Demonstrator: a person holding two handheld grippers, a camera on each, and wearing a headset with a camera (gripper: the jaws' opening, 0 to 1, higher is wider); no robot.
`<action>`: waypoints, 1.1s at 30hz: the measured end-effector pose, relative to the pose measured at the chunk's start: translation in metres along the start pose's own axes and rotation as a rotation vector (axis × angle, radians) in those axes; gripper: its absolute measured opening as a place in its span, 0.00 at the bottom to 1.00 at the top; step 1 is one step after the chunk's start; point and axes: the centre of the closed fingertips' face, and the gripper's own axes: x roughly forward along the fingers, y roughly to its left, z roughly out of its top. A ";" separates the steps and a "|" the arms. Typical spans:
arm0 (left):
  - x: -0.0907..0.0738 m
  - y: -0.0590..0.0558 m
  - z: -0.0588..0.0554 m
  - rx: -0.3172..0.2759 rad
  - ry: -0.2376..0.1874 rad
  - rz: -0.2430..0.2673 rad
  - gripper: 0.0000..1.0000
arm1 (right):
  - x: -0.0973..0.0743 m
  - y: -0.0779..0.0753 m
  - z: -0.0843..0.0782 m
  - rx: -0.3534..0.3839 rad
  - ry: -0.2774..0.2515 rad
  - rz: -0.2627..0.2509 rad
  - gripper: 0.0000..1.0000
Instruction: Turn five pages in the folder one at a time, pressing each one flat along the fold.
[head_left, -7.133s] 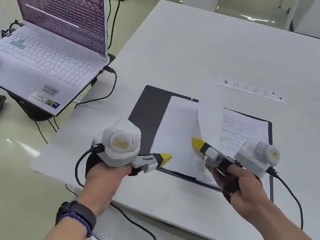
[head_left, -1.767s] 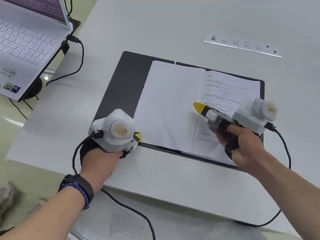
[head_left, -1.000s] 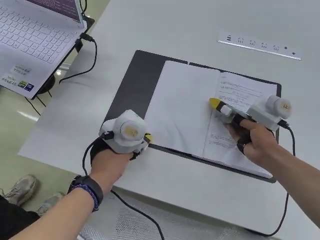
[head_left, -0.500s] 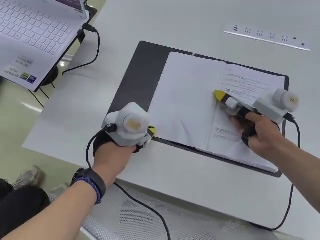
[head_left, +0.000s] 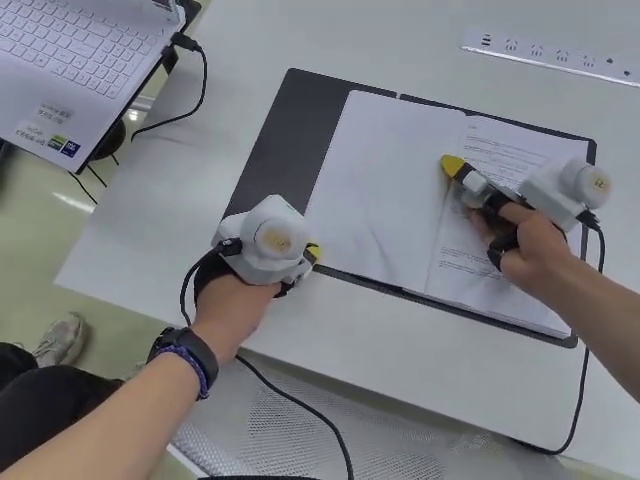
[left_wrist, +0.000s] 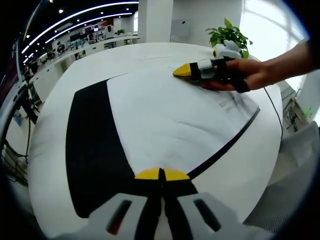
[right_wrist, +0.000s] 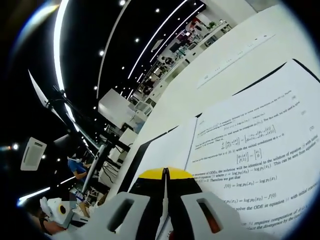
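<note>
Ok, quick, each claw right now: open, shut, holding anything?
Left claw: shut, holding nothing, at the near edge of the folder.
Right claw: shut, holding nothing, tip on the printed page near the fold.

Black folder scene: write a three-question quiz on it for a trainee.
1. True or false: the yellow-tipped white right gripper rests its tip at the fold of the open black folder.
2. Pick one. In the head view, the printed white paper page lies: A) on the right gripper's side of the fold; B) on the side of the yellow-tipped white left gripper; C) off the folder, on the table.
3. Fill in: in the left gripper view, the left gripper's jaws are ___.

Key: 1 true; 2 A; 3 shut.
</note>
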 end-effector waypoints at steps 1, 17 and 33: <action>0.000 0.000 0.000 0.002 0.001 -0.001 0.00 | 0.002 -0.001 0.002 0.014 -0.013 -0.005 0.00; 0.001 -0.001 0.001 0.014 0.001 -0.003 0.00 | 0.032 -0.028 0.041 0.095 -0.136 -0.073 0.00; 0.003 -0.001 0.002 0.018 -0.005 -0.008 0.00 | 0.066 -0.058 0.074 0.130 -0.178 -0.111 0.00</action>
